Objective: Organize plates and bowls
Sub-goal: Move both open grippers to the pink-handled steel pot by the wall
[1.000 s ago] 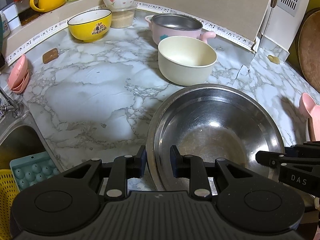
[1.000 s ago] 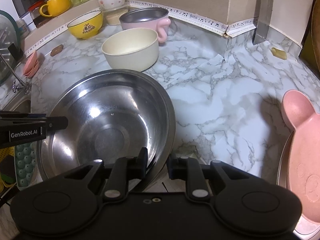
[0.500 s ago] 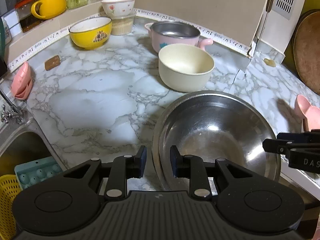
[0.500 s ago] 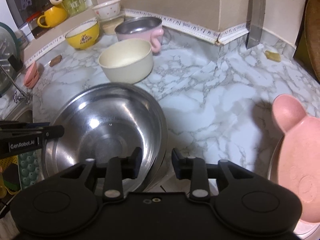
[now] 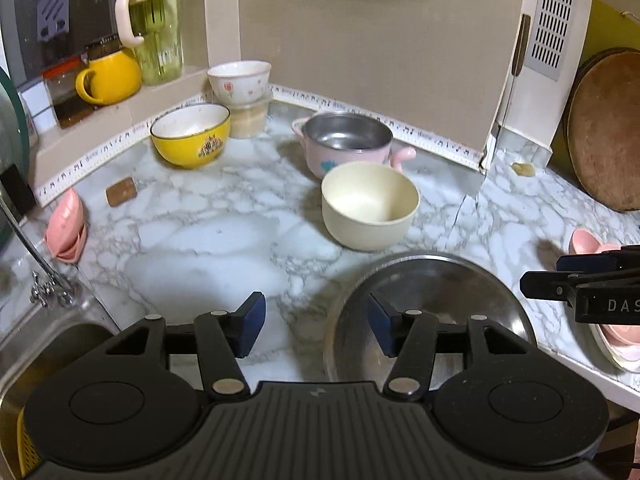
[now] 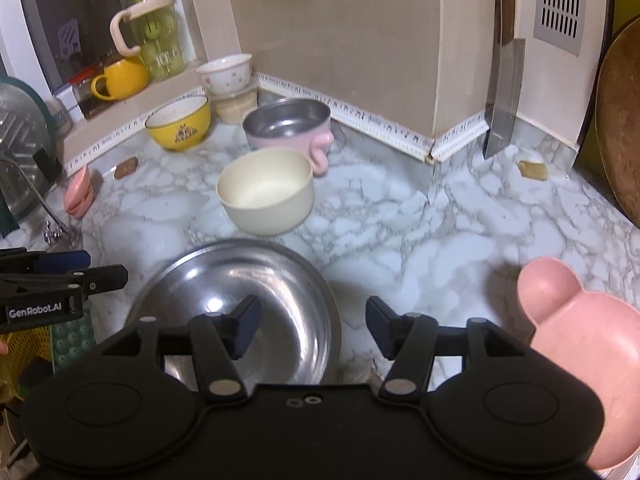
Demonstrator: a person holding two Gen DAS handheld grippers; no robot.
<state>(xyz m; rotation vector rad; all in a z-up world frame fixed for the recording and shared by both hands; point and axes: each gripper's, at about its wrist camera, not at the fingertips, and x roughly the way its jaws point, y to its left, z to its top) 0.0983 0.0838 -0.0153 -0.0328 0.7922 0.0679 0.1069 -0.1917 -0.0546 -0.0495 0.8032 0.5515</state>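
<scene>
A large steel bowl (image 5: 436, 292) (image 6: 276, 284) sits on the marble counter (image 5: 200, 240) near its front edge. My left gripper (image 5: 316, 320) hovers above the bowl's left rim with its jaws opening, and the pads touch nothing. Above the right rim, my right gripper (image 6: 312, 324) is opening too and holds nothing. Behind the steel bowl stand a cream bowl (image 5: 370, 204) (image 6: 266, 196), a pink steel-lined pot (image 5: 346, 144) and a yellow bowl (image 5: 191, 134). A white flowered bowl (image 5: 239, 80) rests on a tub in the corner. A pink bear-shaped plate (image 6: 580, 340) lies at the right.
A sink (image 5: 60, 344) with a tap drops off at the left, with small pink dishes (image 5: 66, 228) beside it. A cleaver (image 6: 502, 96) hangs on the back wall, and a round wooden board (image 5: 604, 128) leans at the far right. A yellow mug and a green jug stand on the ledge.
Both grippers were shut on the steel bowl's rim; they have opened, let go and risen. The bowl stays on the counter.
</scene>
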